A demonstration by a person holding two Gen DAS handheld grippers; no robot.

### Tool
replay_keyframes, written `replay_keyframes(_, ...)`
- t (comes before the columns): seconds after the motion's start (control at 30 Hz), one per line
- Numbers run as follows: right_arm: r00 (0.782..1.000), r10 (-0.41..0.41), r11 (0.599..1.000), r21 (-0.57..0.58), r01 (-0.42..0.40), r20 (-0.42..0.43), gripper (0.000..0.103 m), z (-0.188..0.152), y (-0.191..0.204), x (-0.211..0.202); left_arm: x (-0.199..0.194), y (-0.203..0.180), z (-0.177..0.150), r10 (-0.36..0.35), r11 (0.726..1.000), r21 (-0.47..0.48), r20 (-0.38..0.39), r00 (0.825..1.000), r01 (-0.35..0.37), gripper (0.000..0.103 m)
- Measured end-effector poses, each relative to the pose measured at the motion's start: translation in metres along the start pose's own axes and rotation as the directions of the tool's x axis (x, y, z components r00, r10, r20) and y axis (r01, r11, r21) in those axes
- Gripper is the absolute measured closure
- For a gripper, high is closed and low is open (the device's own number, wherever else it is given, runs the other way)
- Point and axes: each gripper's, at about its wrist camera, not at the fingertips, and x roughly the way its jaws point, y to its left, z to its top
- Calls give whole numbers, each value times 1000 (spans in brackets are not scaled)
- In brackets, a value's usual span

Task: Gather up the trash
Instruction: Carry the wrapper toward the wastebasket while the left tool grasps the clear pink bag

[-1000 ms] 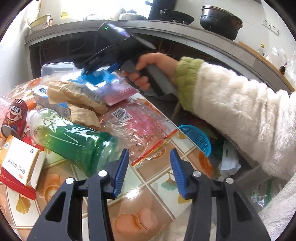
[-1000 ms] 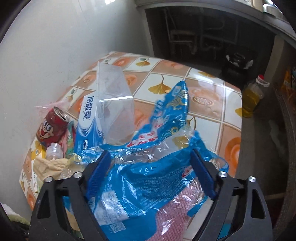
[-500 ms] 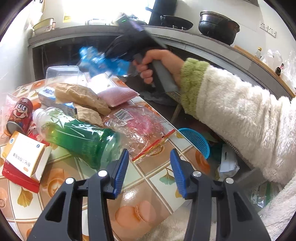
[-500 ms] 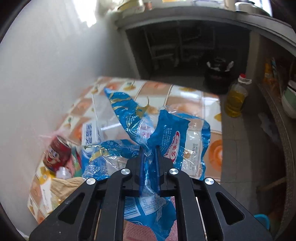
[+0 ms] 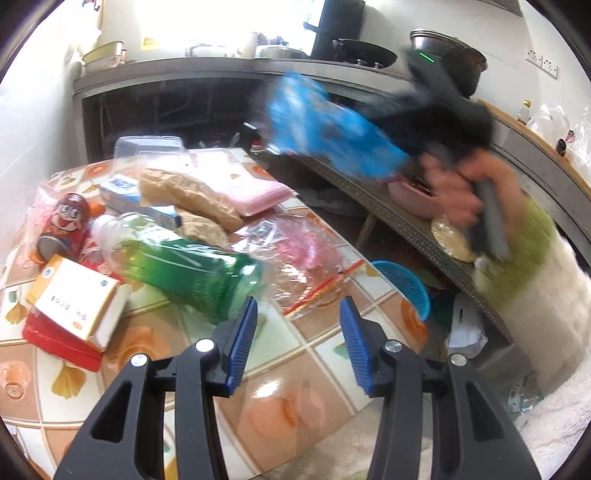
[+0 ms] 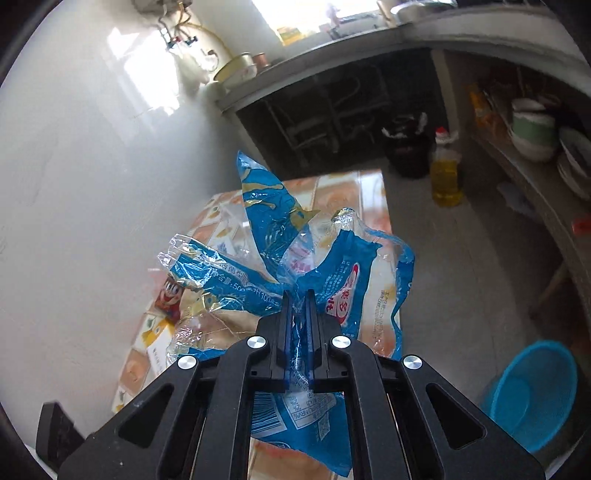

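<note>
Daylight pours in from the window (image 5: 207,26) behind the counter and blows it out to white. My right hand (image 5: 458,195) and the blue wrapper (image 5: 325,125) smear with motion blur – the right view stays sharper, with glare on the wall (image 6: 140,70). Fisheye bends everything, corners go black.

Home kitchen, judged by: concrete counter (image 5: 221,70) w/ dark wok (image 5: 364,53) & lidded pot (image 5: 443,40) set on top; open storage under it, pipes seen. Stacked bowls (image 6: 533,129) kept on side shelf, cooking-oil bottle (image 6: 447,170) stood on floor. Low table (image 5: 295,369) covered in patterned oilcloth; wall sockets (image 5: 543,64) fitted nr counter.
</note>
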Motion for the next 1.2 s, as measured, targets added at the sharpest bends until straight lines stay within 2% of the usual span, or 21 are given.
replay_keyframes(0.17, 999, -9, 997, 80, 12, -33, 99, -46, -13, -10, -10, 26, -2, 78, 995, -66, 9, 997, -77, 58)
replay_keyframes(0.3, 999, -27, 988, 149, 33, -44, 99, -65, -26, -13, -19, 45, 2, 124, 985, -124, 22, 992, -121, 58)
replay_keyframes(0.4, 999, -29, 977, 208, 35, -35, 99, -72, -38, -14, -21, 45, 6, 86, 986, -144, 30, 996, -81, 58)
replay_keyframes(0.5, 999, -34, 970, 241, 38, -21, 99, -79, -48, -21, -13, 27, 13, 0, 994, -111, 10, 1000, 1, 58)
replay_keyframes(0.6, 999, -47, 964, 260, 47, -5, 99, -83, -55, -30, 7, -2, 22, -58, 998, -27, -22, 998, 57, 56)
replay_keyframes(0.67, 999, -50, 962, 270, 47, 7, 99, -88, -56, -38, 22, -22, 27, -49, 998, 41, -52, 997, 51, 49)
replay_keyframes(0.8, 998, -58, 959, 281, 46, 32, 99, -94, -61, -50, 58, -61, 33, 37, 978, 210, -98, 994, -16, 40)
replay_keyframes(0.87, 997, -55, 955, 295, 40, 45, 99, -97, -65, -54, 78, -78, 32, 115, 947, 313, -116, 987, -73, 40)
replay_keyframes(0.93, 997, -53, 951, 308, 34, 54, 99, -100, -70, -57, 94, -89, 29, 150, 920, 380, -124, 981, -93, 40)
replay_keyframes(1.0, 997, -50, 945, 325, 27, 62, 99, -103, -75, -59, 111, -96, 29, 185, 898, 425, -127, 974, -116, 40)
replay_keyframes(1.13, 996, -48, 938, 347, 19, 74, 99, -106, -84, -65, 146, -97, 30, 251, 872, 467, -162, 954, -150, 40)
replay_keyframes(1.2, 996, -47, 934, 358, 15, 81, 99, -107, -86, -67, 162, -92, 30, 275, 870, 467, -194, 942, -158, 40)
